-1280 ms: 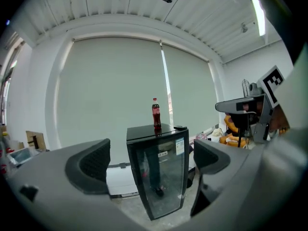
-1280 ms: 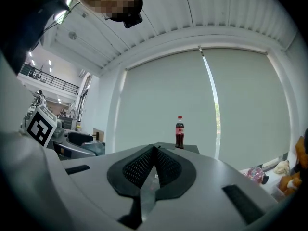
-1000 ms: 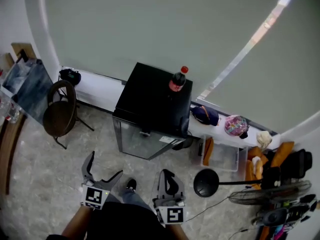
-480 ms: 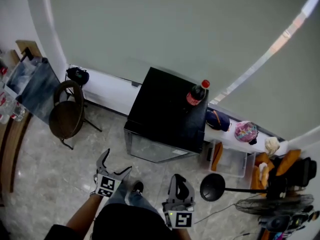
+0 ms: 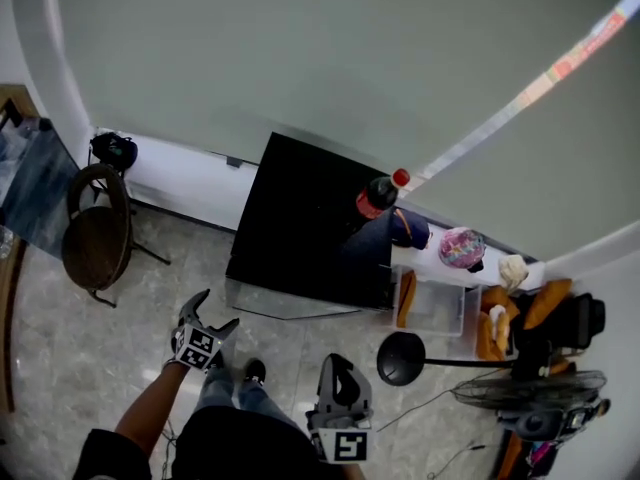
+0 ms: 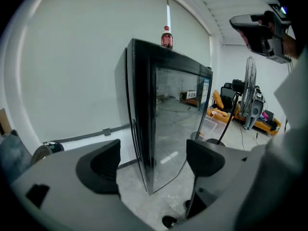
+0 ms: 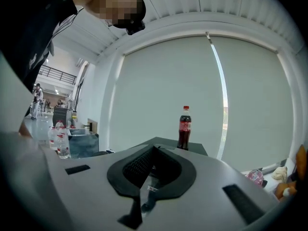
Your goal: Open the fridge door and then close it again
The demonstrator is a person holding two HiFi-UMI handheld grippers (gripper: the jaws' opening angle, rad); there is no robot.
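**Fridge.** The small black fridge [image 5: 310, 228] stands against the far wall, on the floor ahead of me. Its glass door [image 6: 178, 114] faces me and sits flush with the cabinet, with no gap showing at either edge. A cola bottle [image 5: 378, 196] stands upright on the fridge top, toward the far right corner.

**Left claw.** My left gripper [image 5: 218, 310] is low, near the front left corner of the fridge, and is apart from it. Its jaws are wide apart and have just been closing a little. Nothing is between them. The left edge of the door lines up in the gap, but no pad touches it.

**Right claw.** My right gripper [image 5: 340, 368] is held near my body, well back from the fridge. Its jaws are pressed together with nothing in them.

**Surroundings.** A chair [image 5: 95, 238] stands to the left. A plastic bin [image 5: 435, 308] sits on the floor to the right of the fridge.

**Progress.** In my judgement the task has not started in any way that counts. The door is not yet gripped, opened or closed again. What is left is to reach the door's left edge, take hold, swing it out and push it back flush.
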